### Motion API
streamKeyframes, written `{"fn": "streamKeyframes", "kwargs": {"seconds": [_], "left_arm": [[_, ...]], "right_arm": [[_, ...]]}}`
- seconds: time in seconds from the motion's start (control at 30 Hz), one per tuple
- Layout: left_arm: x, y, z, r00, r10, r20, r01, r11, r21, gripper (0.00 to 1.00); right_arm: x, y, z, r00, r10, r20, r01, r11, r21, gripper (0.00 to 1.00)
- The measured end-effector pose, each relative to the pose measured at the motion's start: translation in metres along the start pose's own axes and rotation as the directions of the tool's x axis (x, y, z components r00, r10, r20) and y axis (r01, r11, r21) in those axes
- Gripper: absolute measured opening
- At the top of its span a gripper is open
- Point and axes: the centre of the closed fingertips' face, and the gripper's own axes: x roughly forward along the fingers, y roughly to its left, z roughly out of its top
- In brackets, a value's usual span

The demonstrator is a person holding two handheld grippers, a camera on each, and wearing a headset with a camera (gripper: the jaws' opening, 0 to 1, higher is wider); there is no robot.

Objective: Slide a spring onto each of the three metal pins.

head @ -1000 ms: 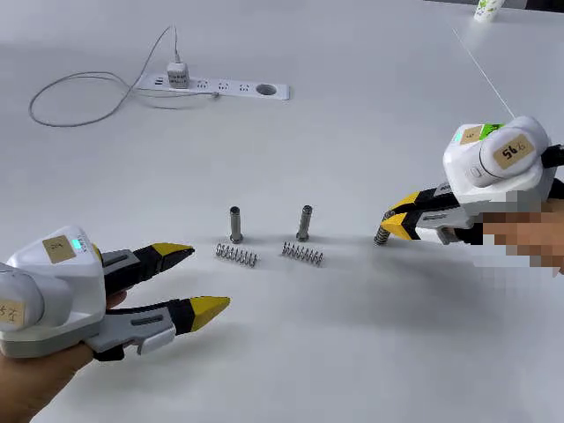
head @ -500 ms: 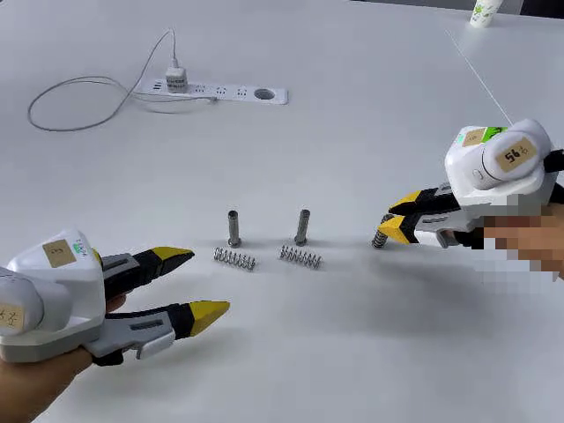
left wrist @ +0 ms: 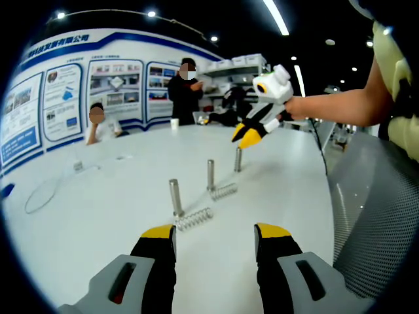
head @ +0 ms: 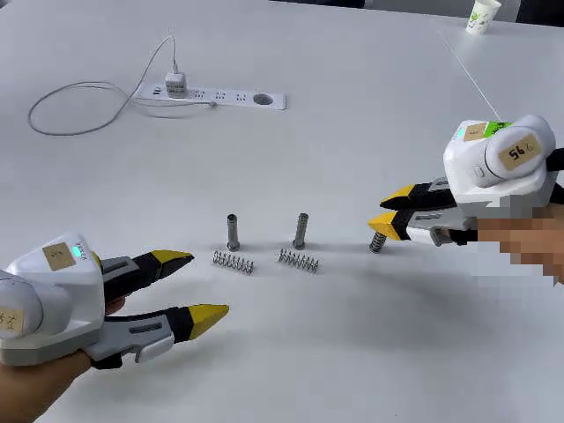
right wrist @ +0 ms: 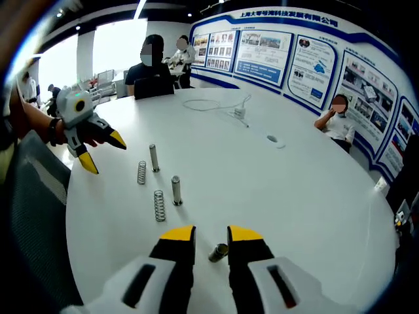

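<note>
Upright near the middle of the worktop (head: 370,123), in a row running left to right: the left pin (head: 233,231), the middle pin (head: 300,230) and the right pin (right wrist: 218,252). Around the right pin, a fitted spring (head: 377,244). No spring on the other two. Flat on the worktop just in front of them, toward the near edge, the left spring (head: 233,262) and the middle spring (head: 299,260), one by each pin.

Right over the right pin, the right gripper (head: 386,213), jaws only a little apart. Tips very close to the pin top, maybe touching it; hard to tell.

Toward the near left corner, the left gripper (head: 207,282), jaws spread wide, nothing between them, well apart from the pins.

Toward the far left edge, a white power strip (head: 211,89) with a plug in it and a looping cable (head: 70,101). At the far right corner, a paper cup (head: 482,16).
</note>
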Motion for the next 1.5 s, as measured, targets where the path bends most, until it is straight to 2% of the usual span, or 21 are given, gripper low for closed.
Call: {"fn": "streamKeyframes", "kwargs": {"seconds": [0.43, 0.8, 1.17, 1.5], "left_arm": [[-0.002, 0.001, -0.001, 1.0, 0.004, 0.002, -0.004, 1.0, 0.002, 0.49], [-0.001, -0.001, 0.001, 1.0, 0.0, 0.007, 0.0, 1.0, 0.001, 0.49], [-0.002, 0.0, -0.001, 1.0, 0.003, 0.006, -0.003, 1.0, -0.003, 0.48], [-0.001, 0.0, -0.001, 1.0, 0.004, 0.004, -0.004, 1.0, -0.005, 0.48]], "right_arm": [[0.017, 0.029, 0.008, 0.9983, 0.059, 0.008, -0.058, 0.998, -0.016, 0.2], [0.039, 0.058, 0.006, 0.9911, 0.132, -0.011, -0.133, 0.991, -0.026, 0.2], [0.059, 0.07, -0.009, 0.9818, 0.179, -0.062, -0.182, 0.983, -0.037, 0.19], [0.068, 0.071, -0.02, 0.977, 0.192, -0.093, -0.196, 0.98, -0.036, 0.17]]}}
